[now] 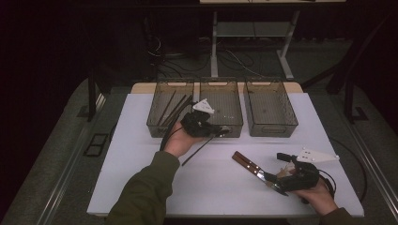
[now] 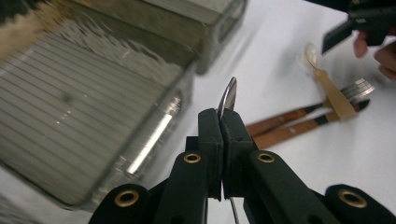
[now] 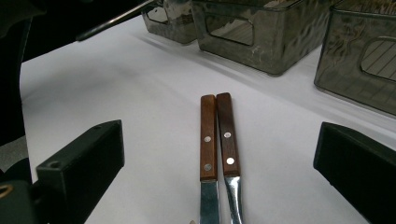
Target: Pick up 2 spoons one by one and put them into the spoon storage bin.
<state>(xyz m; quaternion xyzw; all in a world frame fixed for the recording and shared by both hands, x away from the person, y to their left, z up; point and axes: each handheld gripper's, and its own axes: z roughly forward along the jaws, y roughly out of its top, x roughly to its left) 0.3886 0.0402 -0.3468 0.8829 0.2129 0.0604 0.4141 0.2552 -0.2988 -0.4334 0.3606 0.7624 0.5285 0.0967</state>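
High view: I see the left gripper (image 1: 220, 132) up at the front wall of the middle bin (image 1: 220, 102), jaws pressed together on a thin dark utensil (image 1: 199, 150) that slants down and away from that bin toward the person's sleeve (image 1: 141, 192). In the left gripper view I read the same grip: both black pads are pinched flat on a slim metal piece, with its shiny rounded tip (image 2: 229, 95) poking out just above them. I can't tell whether it's a spoon or a knife end.

The left bin (image 1: 170, 105), beside the middle bin, holds several long dark sticks leaning on its wall. The right bin (image 1: 270, 105) sits on the other side of the middle bin.

The right gripper (image 1: 281, 176) is well apart from the middle bin, near the person's edge of the white table (image 1: 141, 154). Its jaws are spread wide. In the right gripper view I see both black pads standing clear on either side of two wooden-handled knives (image 3: 217, 140), not touching them. The knives lie flat on the table, side by side and touching, handles pointing toward the middle bin and blades toward the right gripper. The left gripper view also shows a pale wooden spoon (image 2: 327, 84) lying across the blade ends of those knives.
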